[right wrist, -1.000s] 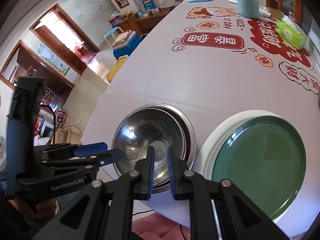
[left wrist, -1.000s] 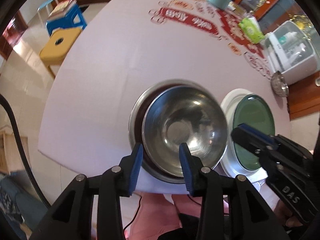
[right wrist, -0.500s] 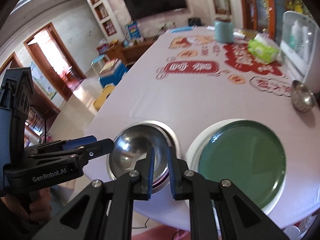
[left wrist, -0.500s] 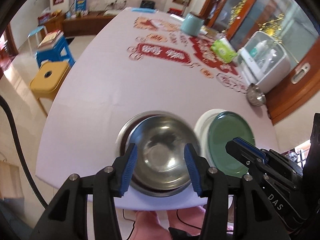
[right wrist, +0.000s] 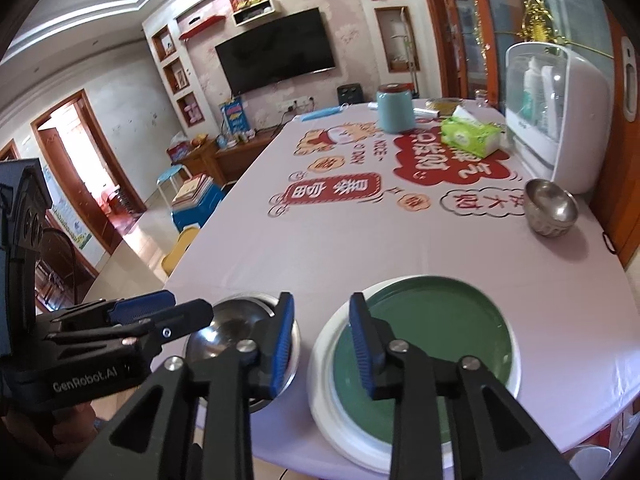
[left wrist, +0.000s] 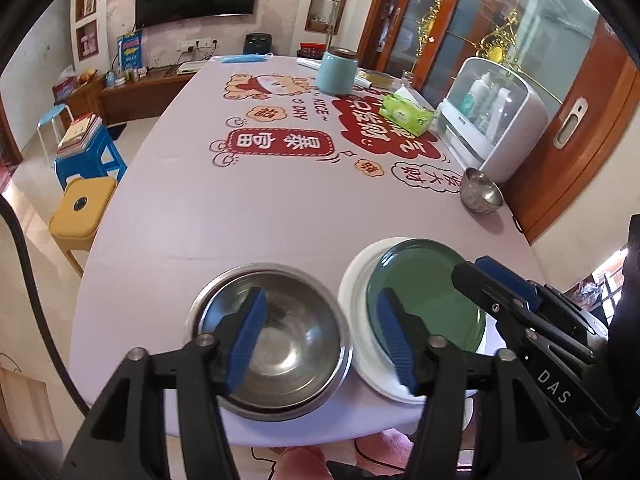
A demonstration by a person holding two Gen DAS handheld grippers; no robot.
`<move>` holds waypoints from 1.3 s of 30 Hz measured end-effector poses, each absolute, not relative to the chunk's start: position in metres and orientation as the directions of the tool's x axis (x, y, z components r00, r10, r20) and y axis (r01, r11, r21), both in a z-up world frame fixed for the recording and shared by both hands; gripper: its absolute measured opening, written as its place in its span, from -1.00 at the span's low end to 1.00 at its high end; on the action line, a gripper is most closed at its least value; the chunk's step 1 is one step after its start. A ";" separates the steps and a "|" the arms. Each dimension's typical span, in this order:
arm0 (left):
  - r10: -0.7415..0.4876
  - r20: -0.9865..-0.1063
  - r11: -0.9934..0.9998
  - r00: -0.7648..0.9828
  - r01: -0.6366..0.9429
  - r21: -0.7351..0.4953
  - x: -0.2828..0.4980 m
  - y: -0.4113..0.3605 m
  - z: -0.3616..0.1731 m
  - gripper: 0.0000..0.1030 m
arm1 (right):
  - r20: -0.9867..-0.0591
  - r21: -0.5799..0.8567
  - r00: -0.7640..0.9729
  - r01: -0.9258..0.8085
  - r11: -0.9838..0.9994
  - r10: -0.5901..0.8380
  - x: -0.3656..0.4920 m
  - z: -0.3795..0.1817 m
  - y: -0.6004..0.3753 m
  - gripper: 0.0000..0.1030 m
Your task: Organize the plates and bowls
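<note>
Two nested steel bowls (left wrist: 280, 336) (right wrist: 236, 328) rest at the table's near edge. To their right a green plate (left wrist: 432, 300) (right wrist: 432, 340) lies on a white plate (left wrist: 360, 280) (right wrist: 324, 360). A small steel bowl (left wrist: 480, 192) (right wrist: 552, 208) stands alone at the far right. My left gripper (left wrist: 320, 336) hangs above the nested bowls, its jaws opening and nothing between them. Also opening and holding nothing, my right gripper (right wrist: 320, 340) hovers over the gap between the bowls and the plates.
A lilac tablecloth (left wrist: 240, 200) with red prints covers the table. At the back stand a blue canister (left wrist: 336, 72), a green tissue pack (left wrist: 406, 114) and a white cabinet (left wrist: 492, 116). A yellow stool (left wrist: 80, 216) and a blue stool (left wrist: 88, 156) stand left of the table.
Both grippers rose and drew back from the nested bowls and tilted up, showing more of the room. The left jaws widened; the right jaws went from shut to open.
</note>
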State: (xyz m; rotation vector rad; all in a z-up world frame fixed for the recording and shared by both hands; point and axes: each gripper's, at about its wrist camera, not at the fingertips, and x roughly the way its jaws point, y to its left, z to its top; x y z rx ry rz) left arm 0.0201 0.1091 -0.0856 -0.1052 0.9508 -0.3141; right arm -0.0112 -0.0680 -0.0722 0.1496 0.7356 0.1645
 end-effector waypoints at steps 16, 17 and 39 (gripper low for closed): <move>-0.268 -0.809 0.961 0.523 0.199 -0.189 0.041 -0.008 -0.082 0.49 | -0.674 0.166 0.718 -0.079 0.983 0.172 0.008 -0.070 -0.181 0.16; -0.264 -0.809 0.963 0.525 0.196 -0.187 0.043 -0.018 -0.081 0.49 | -0.673 0.165 0.720 -0.079 0.983 0.171 0.011 -0.069 -0.189 0.20; -0.229 -0.782 0.973 0.580 0.117 -0.198 0.083 -0.154 -0.075 0.51 | -0.650 0.100 0.747 -0.094 0.991 0.137 0.061 -0.059 -0.334 0.34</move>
